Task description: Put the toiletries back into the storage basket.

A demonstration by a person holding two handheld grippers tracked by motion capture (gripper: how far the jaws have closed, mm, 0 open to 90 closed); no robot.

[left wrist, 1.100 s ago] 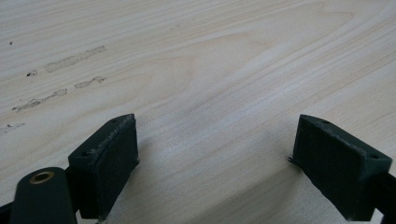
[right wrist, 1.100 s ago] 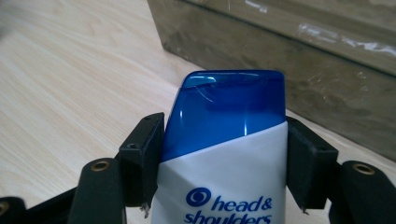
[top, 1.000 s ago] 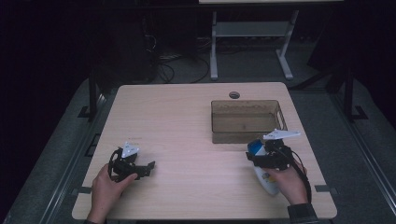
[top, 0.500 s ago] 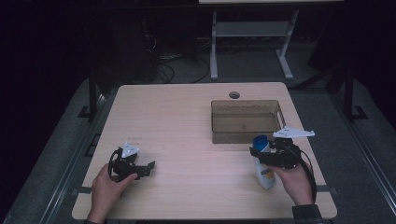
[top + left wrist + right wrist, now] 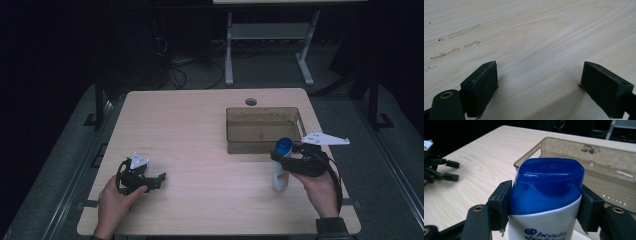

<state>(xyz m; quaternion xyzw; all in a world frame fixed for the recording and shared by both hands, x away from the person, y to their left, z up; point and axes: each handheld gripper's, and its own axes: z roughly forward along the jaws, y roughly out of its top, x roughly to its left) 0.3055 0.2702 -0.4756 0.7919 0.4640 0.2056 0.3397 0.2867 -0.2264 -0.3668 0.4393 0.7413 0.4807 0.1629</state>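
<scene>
An upright shampoo bottle (image 5: 282,165) is clamped by the right tongs (image 5: 285,164); a lift into the bin (image 5: 263,129) at 11 o'clock is probably called for. The left tongs (image 5: 159,180) are held apart on the tabletop (image 5: 200,130).

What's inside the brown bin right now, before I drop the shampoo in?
The brown bin looks empty: its bare floor shows in the high view, with only glare and reflections. In the right gripper view, the shampoo bottle, clamped in the right gripper, hides the bin's near corner.
</scene>
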